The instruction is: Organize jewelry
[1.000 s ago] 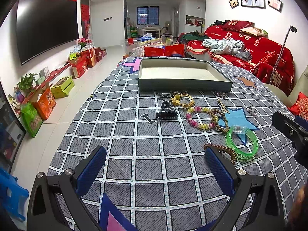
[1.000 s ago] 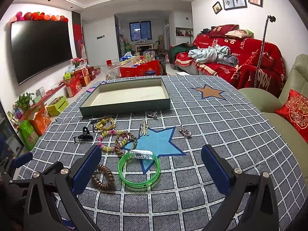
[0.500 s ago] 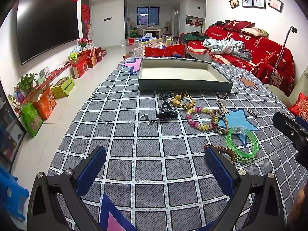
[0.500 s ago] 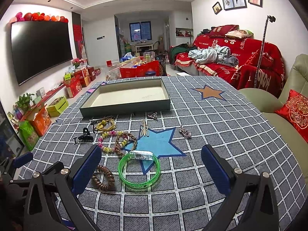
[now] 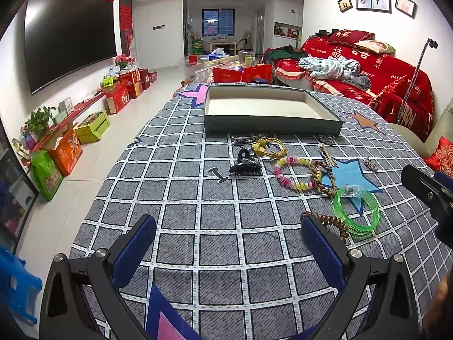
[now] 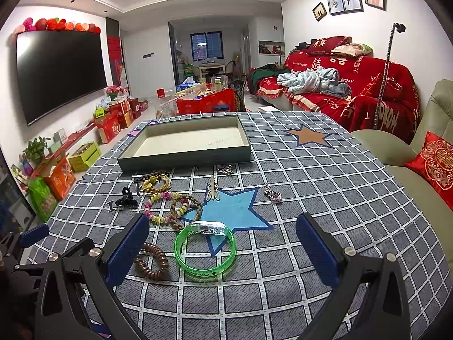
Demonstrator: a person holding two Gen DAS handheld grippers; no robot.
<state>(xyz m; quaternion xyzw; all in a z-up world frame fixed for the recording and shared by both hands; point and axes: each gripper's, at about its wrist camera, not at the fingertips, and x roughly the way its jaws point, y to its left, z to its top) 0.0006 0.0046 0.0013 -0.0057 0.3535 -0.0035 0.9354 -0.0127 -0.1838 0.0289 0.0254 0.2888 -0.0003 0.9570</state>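
Observation:
A shallow grey-green tray [image 5: 271,127] [image 6: 184,161] sits at the far side of the checked tablecloth, with nothing in it. In front of it lie a green bangle [image 5: 356,212] [image 6: 205,248], a brown coil bracelet [image 5: 325,221] [image 6: 151,260], a pink and yellow bead bracelet [image 5: 294,172] [image 6: 162,208], a braided bracelet [image 6: 188,206], a yellow cord piece [image 5: 267,146] [image 6: 155,182], a black hair claw [image 5: 245,167] [image 6: 126,199] and small metal charms [image 6: 273,194]. My left gripper [image 5: 228,248] is open and empty over the near cloth. My right gripper [image 6: 222,248] is open and empty, just short of the green bangle.
A red-covered sofa [image 6: 354,85] stands to the right, a grey-green armchair with a red cushion [image 6: 433,164] at the table's right edge. Boxes and bags [image 5: 65,147] line the floor on the left under a wall television [image 5: 68,36].

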